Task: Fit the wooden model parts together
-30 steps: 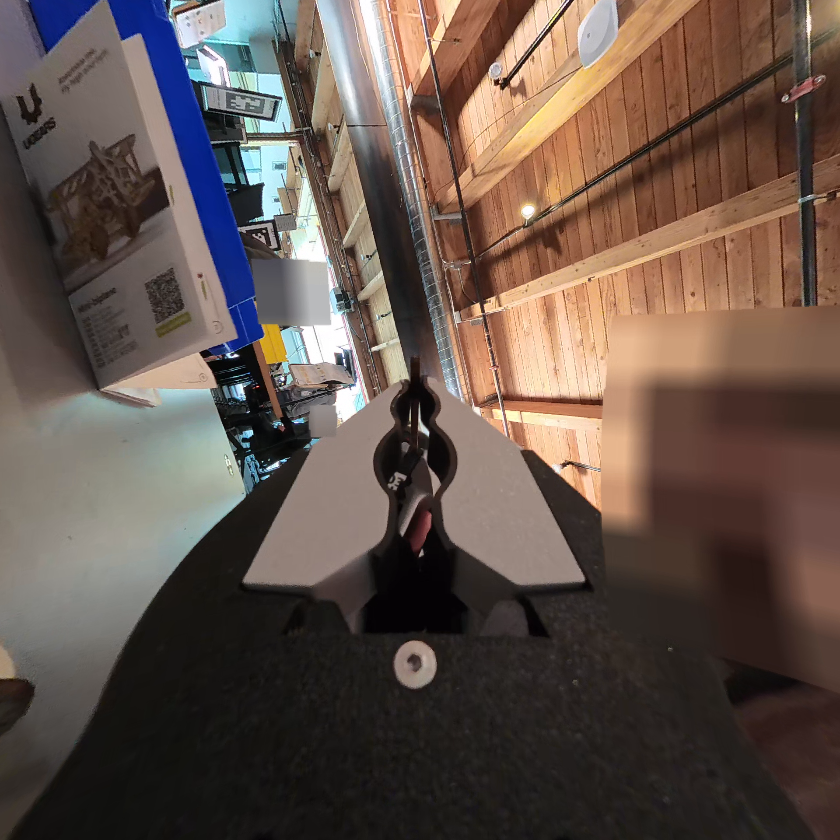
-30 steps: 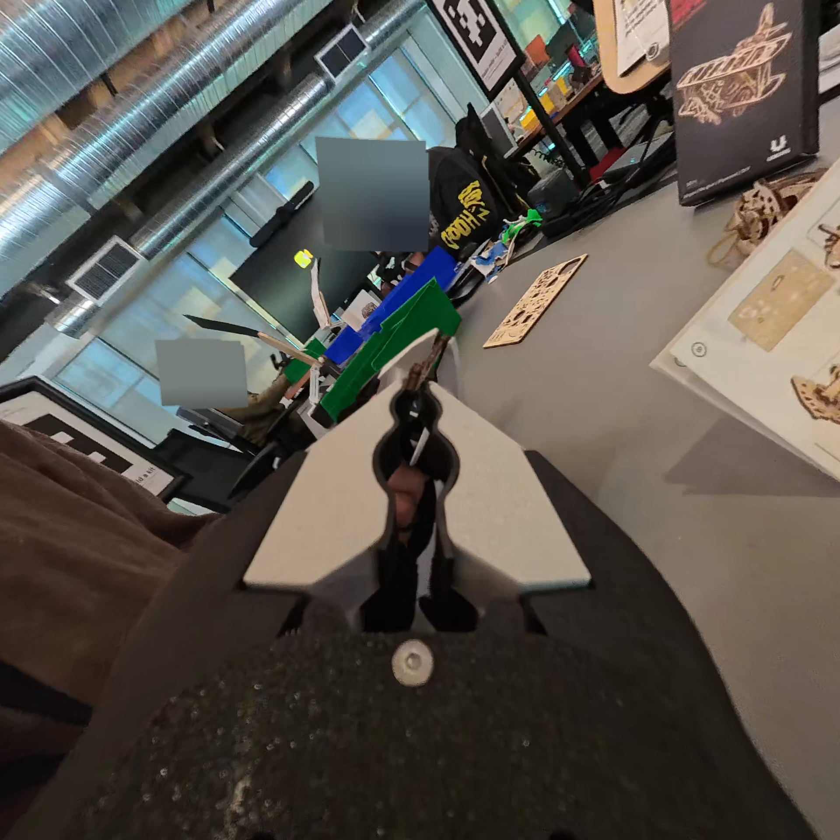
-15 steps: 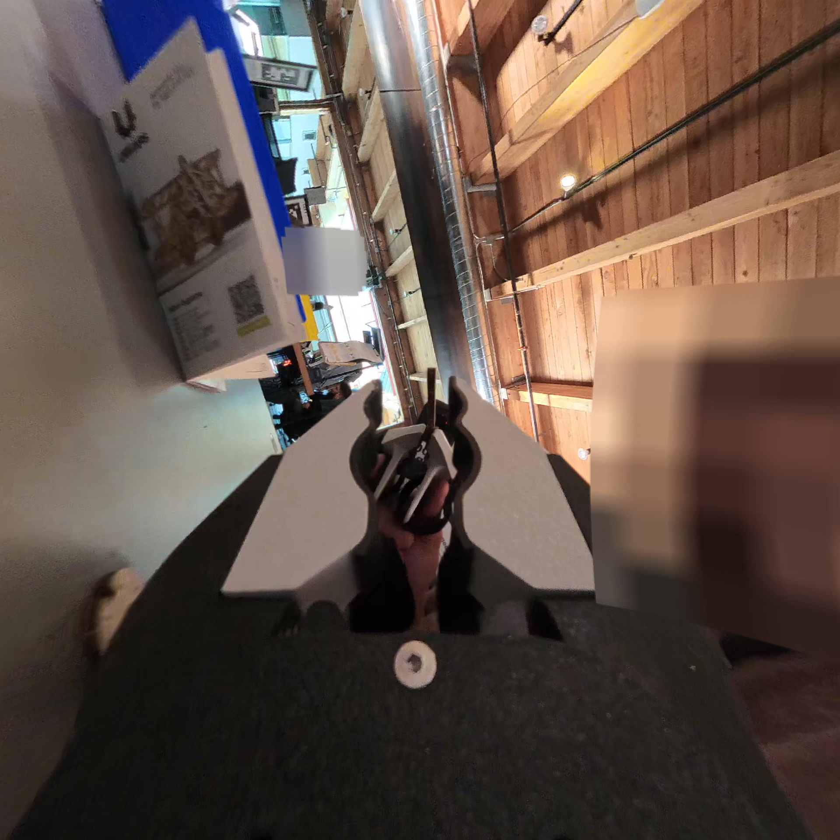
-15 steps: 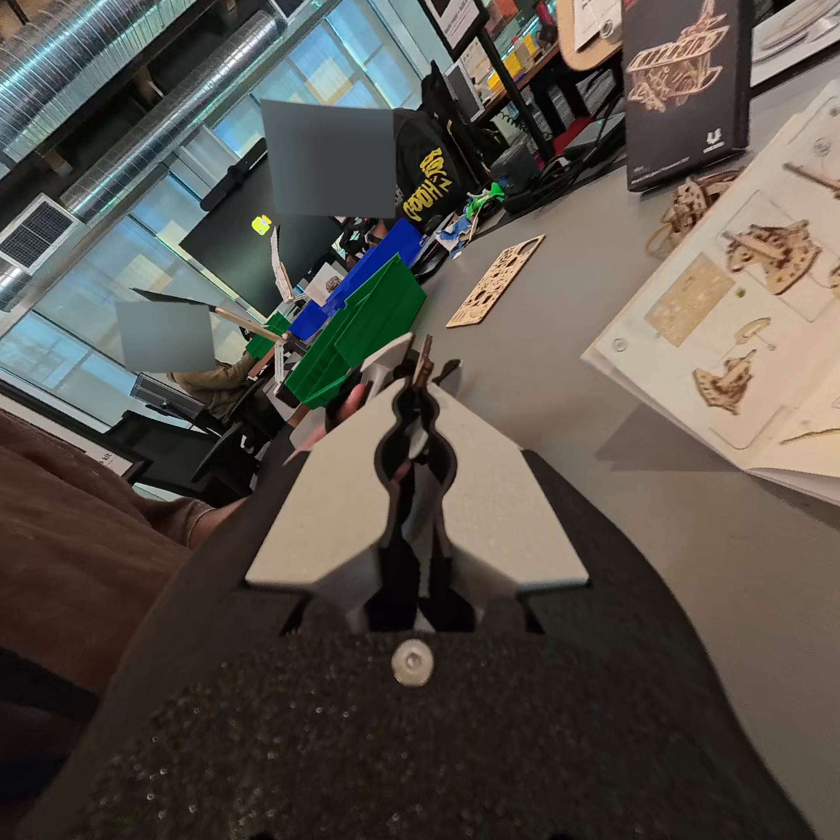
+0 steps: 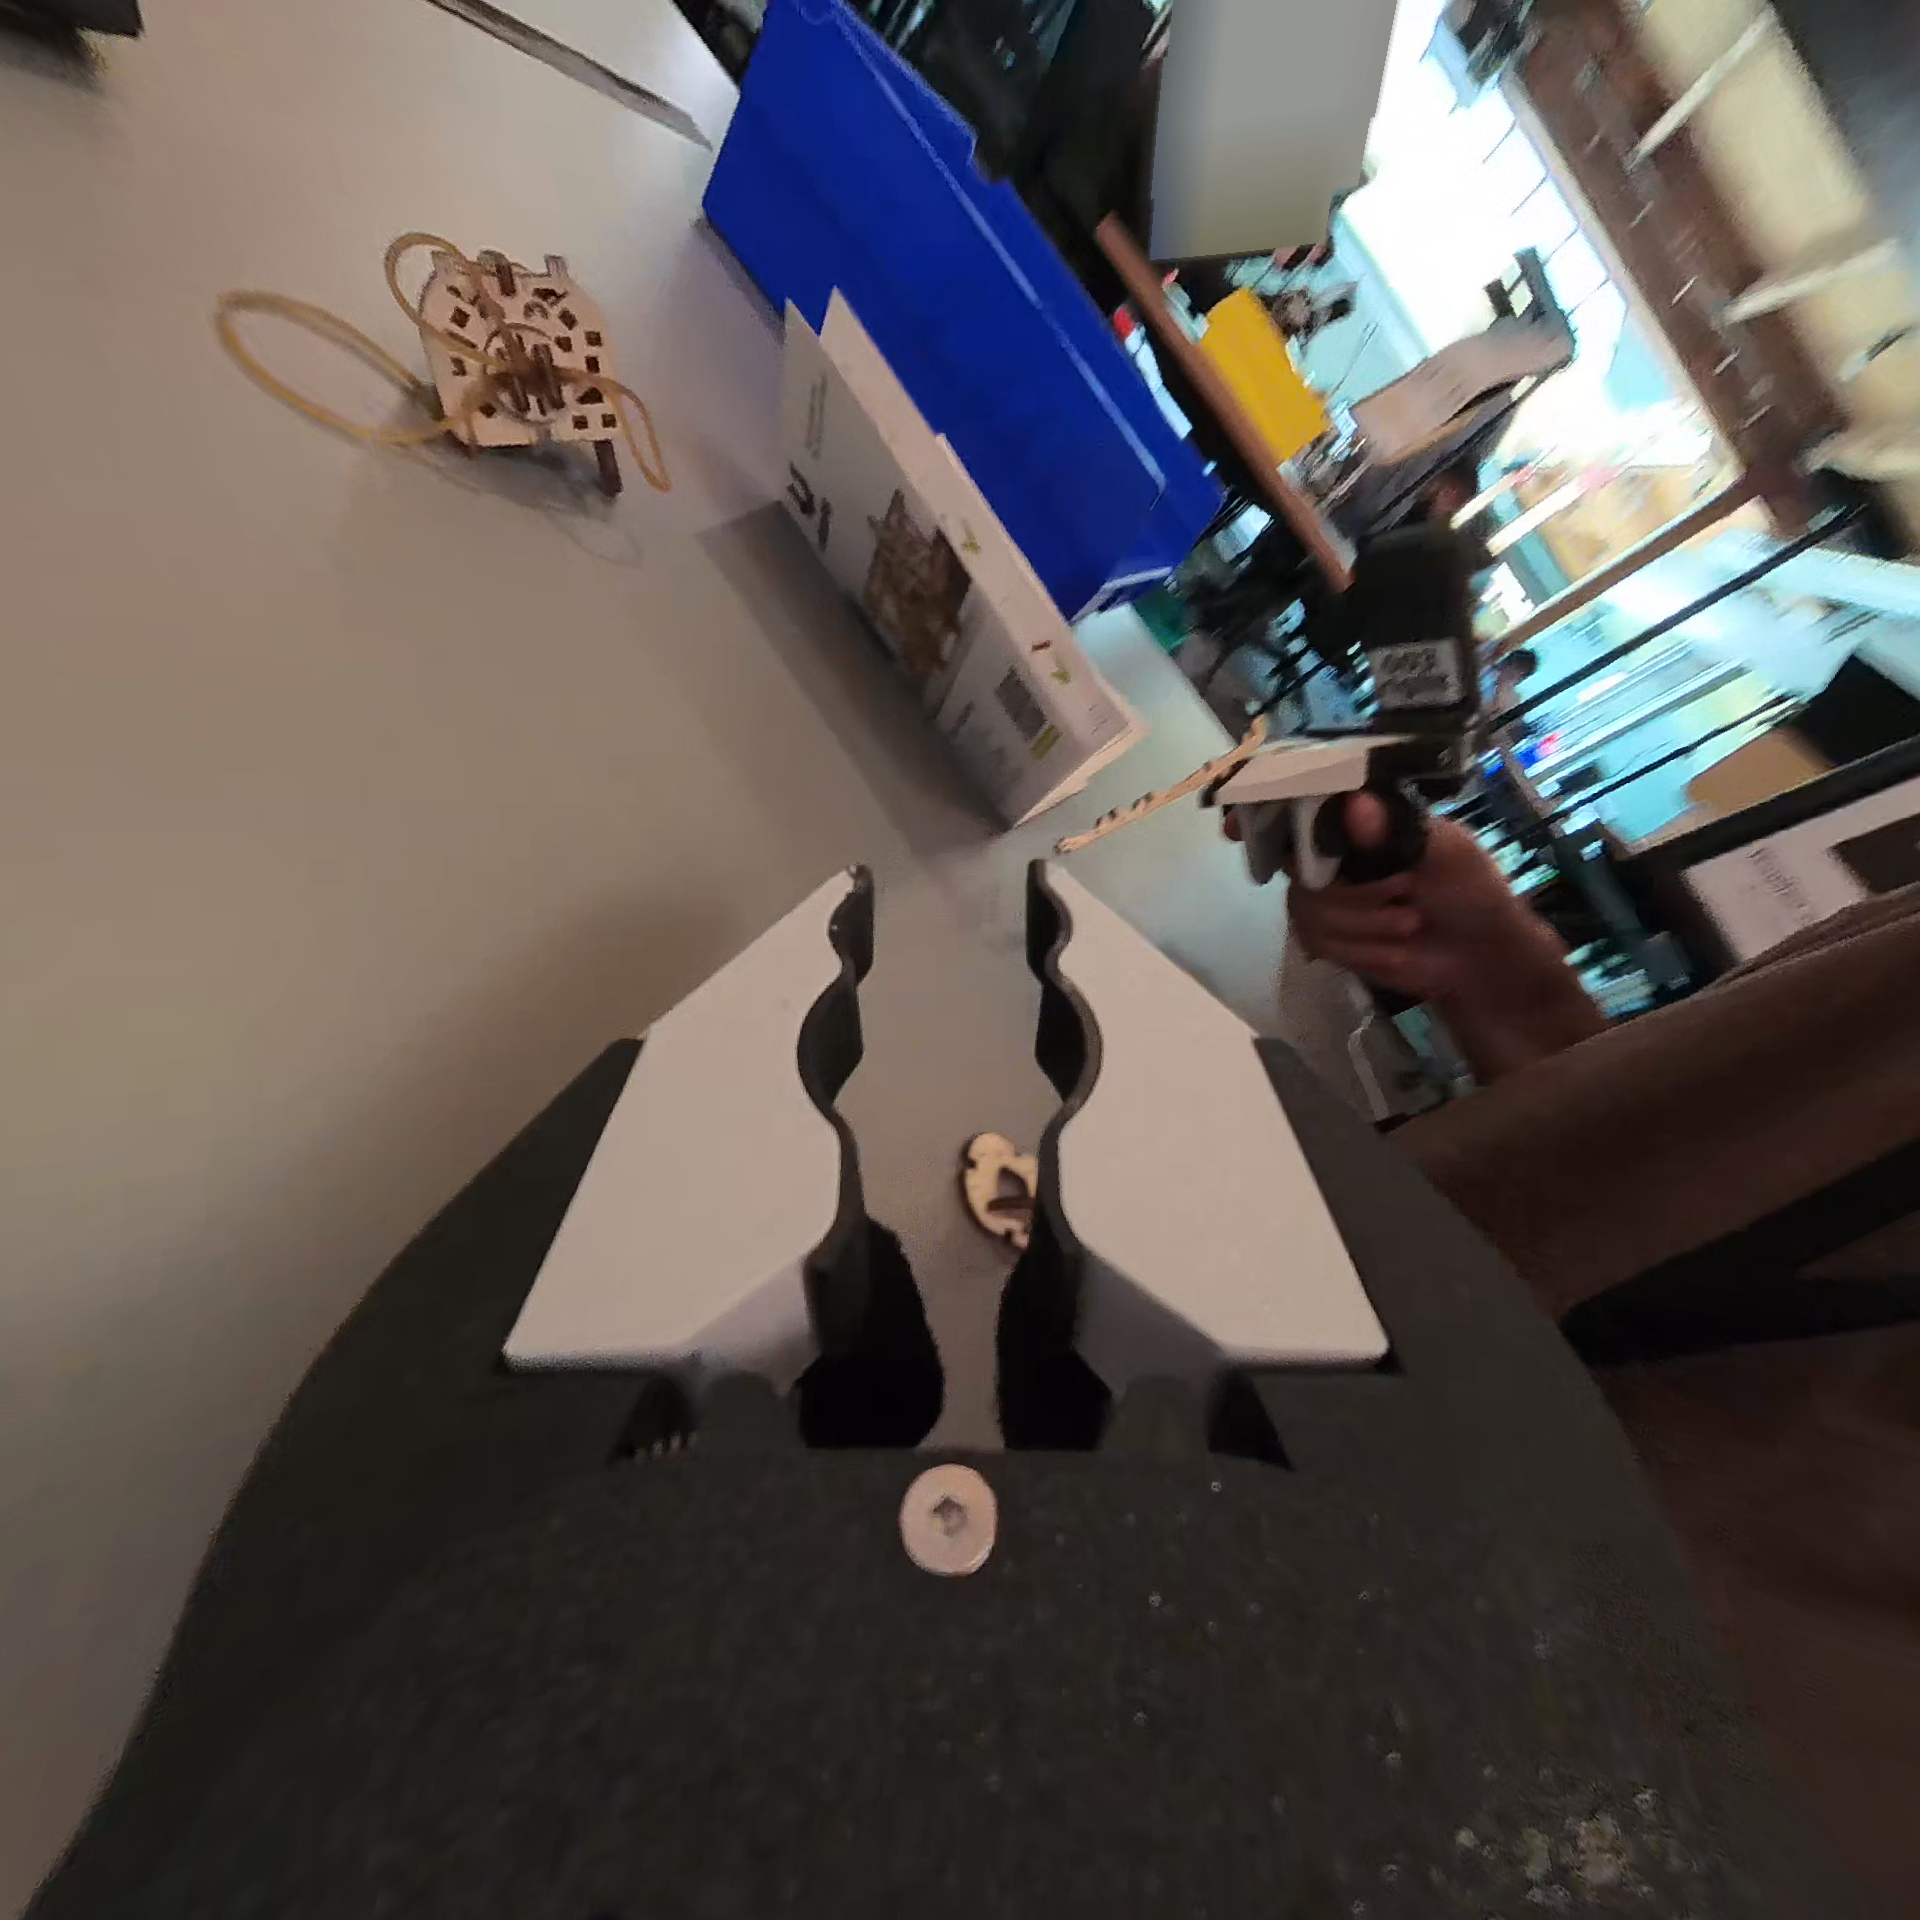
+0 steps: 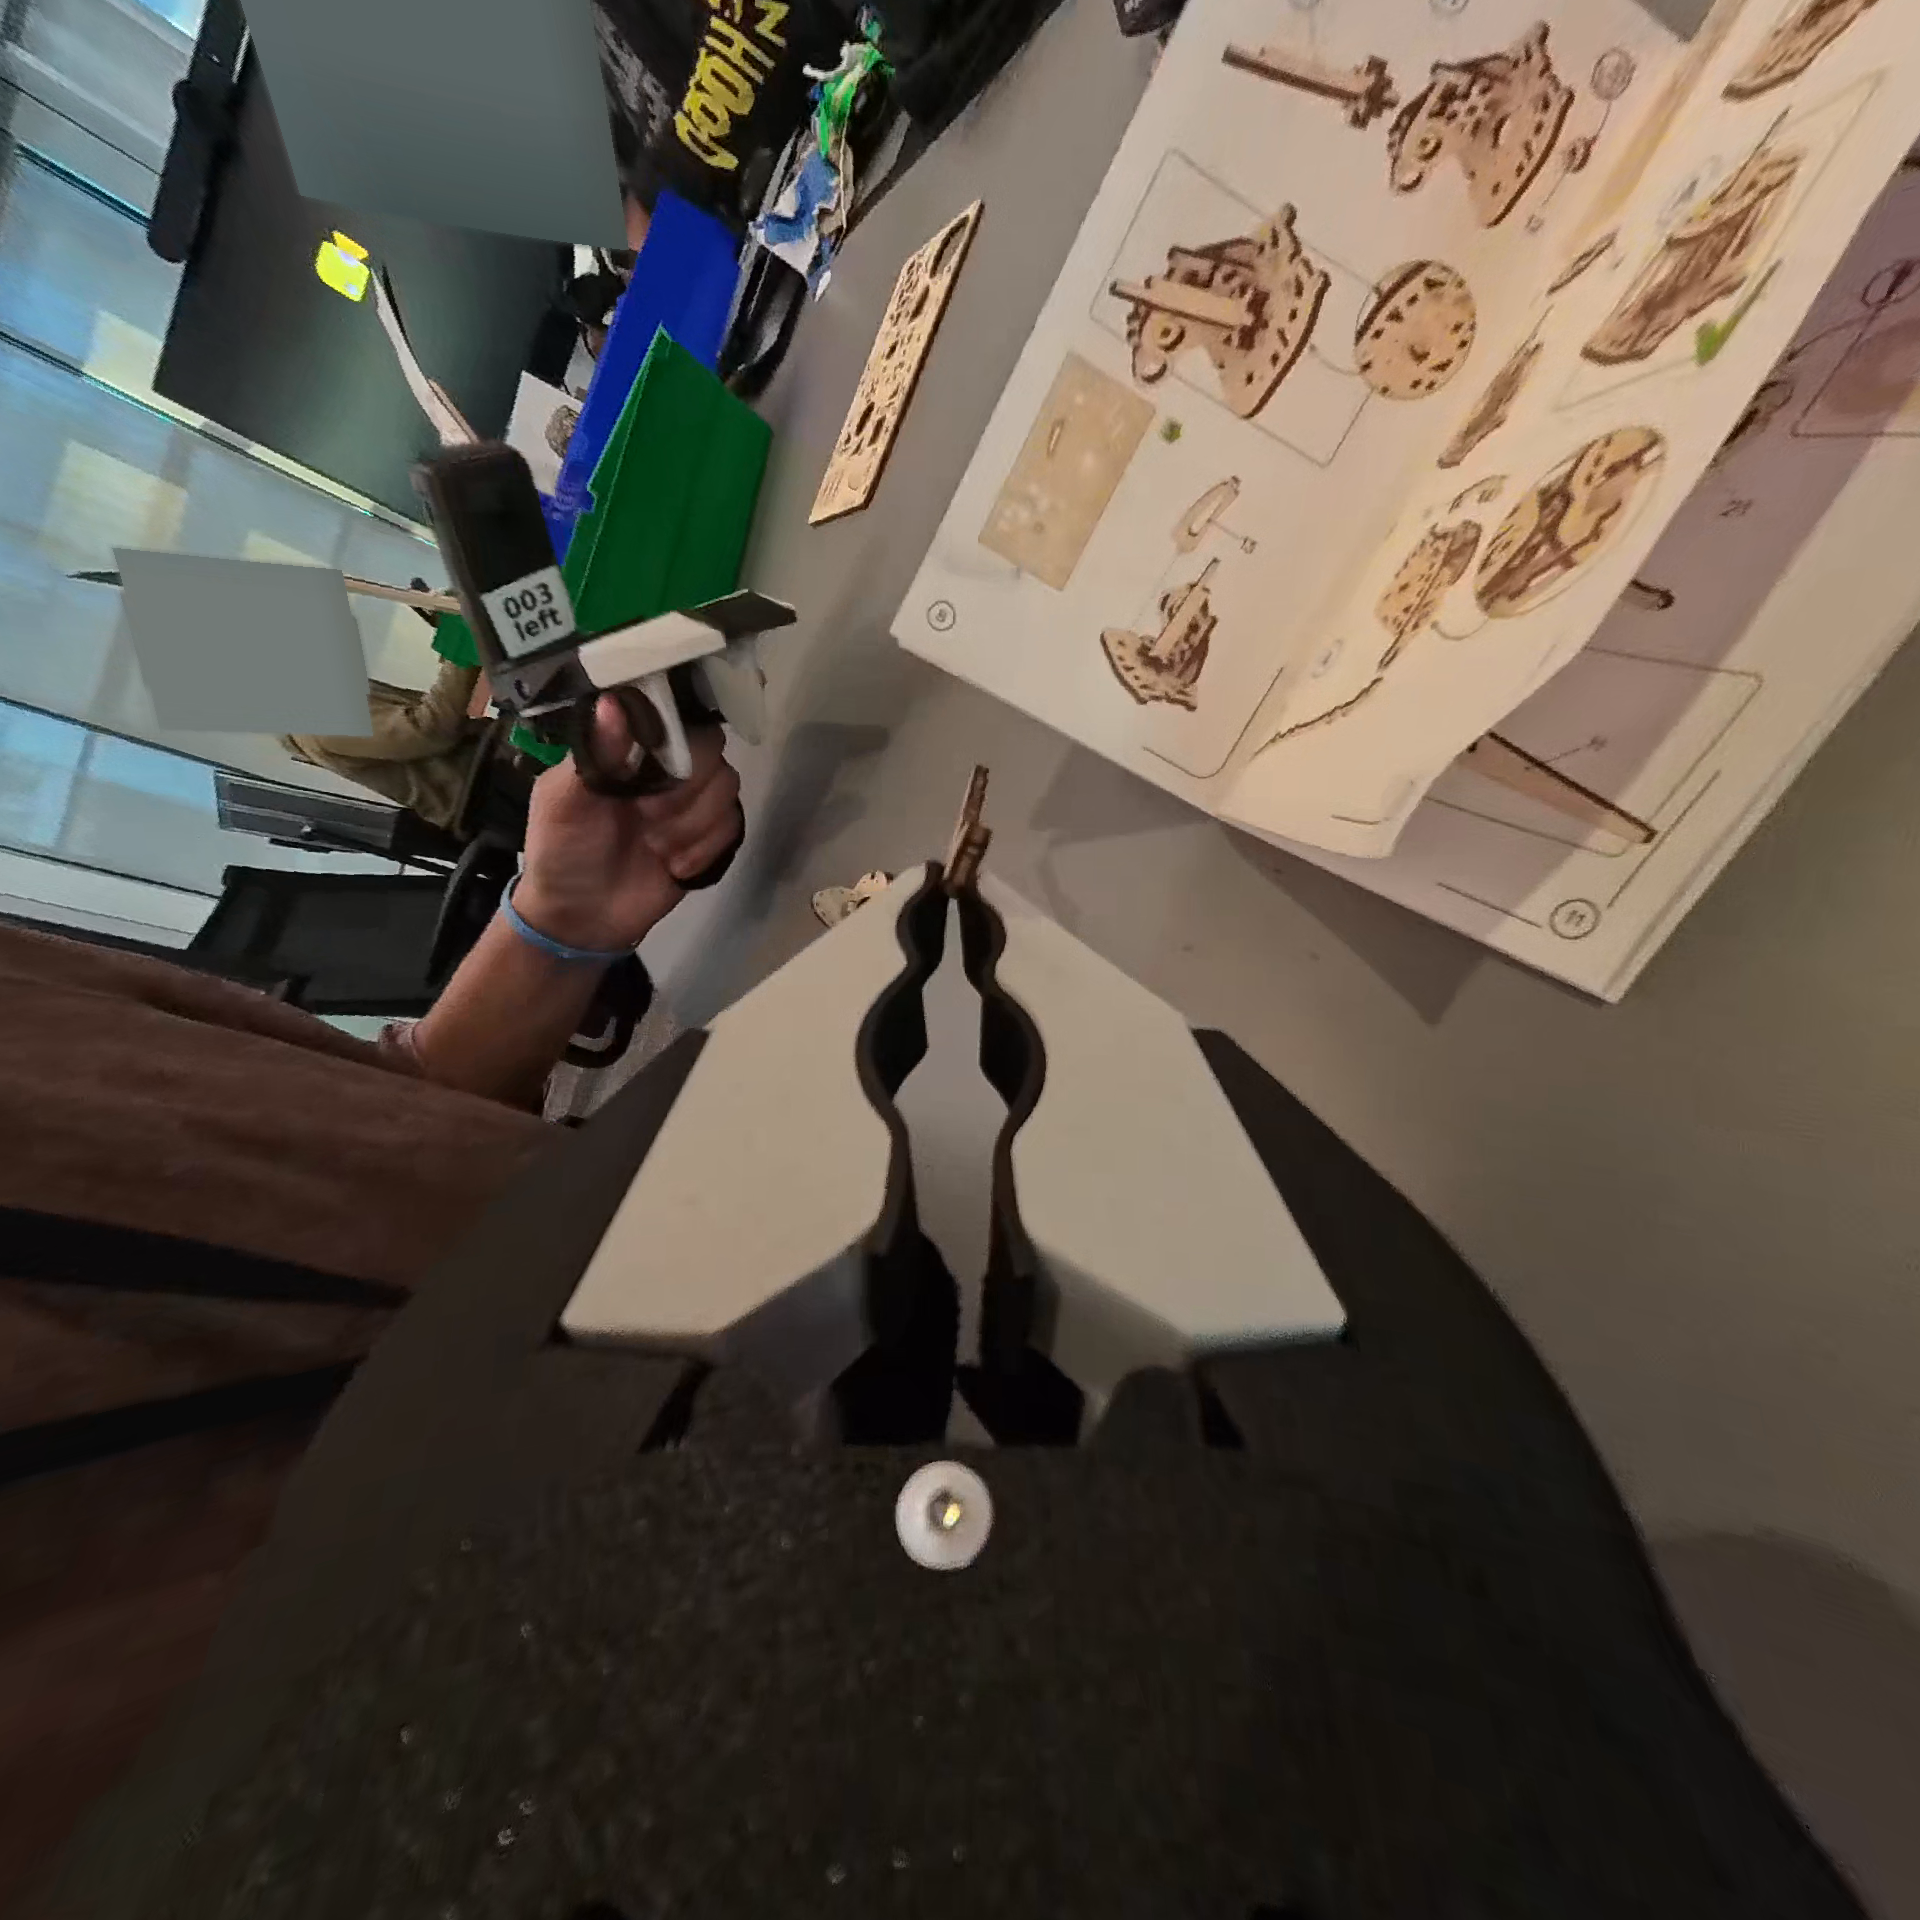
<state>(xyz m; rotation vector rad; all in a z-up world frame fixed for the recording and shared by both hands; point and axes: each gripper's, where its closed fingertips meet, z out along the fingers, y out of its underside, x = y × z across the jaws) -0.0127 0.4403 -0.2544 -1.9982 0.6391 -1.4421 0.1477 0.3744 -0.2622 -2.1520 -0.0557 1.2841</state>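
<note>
Jaws: left gripper (image 5: 948, 883) spread wide, empty | right gripper (image 6: 954, 902) clamped on toothed wooden strip (image 6: 968, 826) | small wooden disc (image 5: 1000, 1187) lies loose on bench (image 5: 312, 831) | fitting judged unfinished.

Pale grey tabletop (image 5: 312, 831); tan wooden parts sheet (image 6: 899, 364) with cut-out patterns; cream instruction booklet (image 6: 1403, 468); blue bin (image 5: 956, 343); green bin (image 6: 665, 499); white fingers (image 5: 727, 1122).
</note>
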